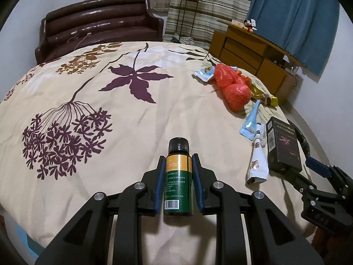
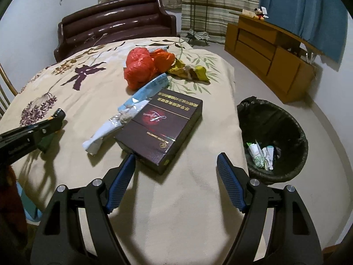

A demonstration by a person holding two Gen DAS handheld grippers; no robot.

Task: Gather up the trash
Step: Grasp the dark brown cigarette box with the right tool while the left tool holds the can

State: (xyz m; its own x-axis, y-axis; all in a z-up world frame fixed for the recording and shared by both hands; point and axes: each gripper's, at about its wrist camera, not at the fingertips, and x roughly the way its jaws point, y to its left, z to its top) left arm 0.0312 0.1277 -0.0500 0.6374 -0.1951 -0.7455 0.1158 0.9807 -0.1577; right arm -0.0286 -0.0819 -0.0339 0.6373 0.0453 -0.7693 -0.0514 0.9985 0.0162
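My left gripper (image 1: 178, 157) is shut on a small brown bottle (image 1: 178, 176) with a black cap and a green and yellow label, just above the flowered bedspread (image 1: 110, 101). In the right wrist view that bottle (image 2: 46, 143) shows at the left edge. My right gripper (image 2: 176, 156) is open with nothing between its pads, and its left fingertip is close to the near corner of a dark maroon box (image 2: 161, 130). The box (image 1: 283, 145) lies flat near the bed's right edge. A black-lined bin (image 2: 273, 137) with some paper trash in it stands on the floor to the right.
Beyond the box lie blue and white wrappers (image 2: 132, 103), two knotted red bags (image 2: 141, 66) and a crumpled yellow wrapper (image 2: 192, 69). A brown headboard (image 2: 114, 19) stands at the back, and a wooden cabinet (image 2: 271, 50) along the right wall.
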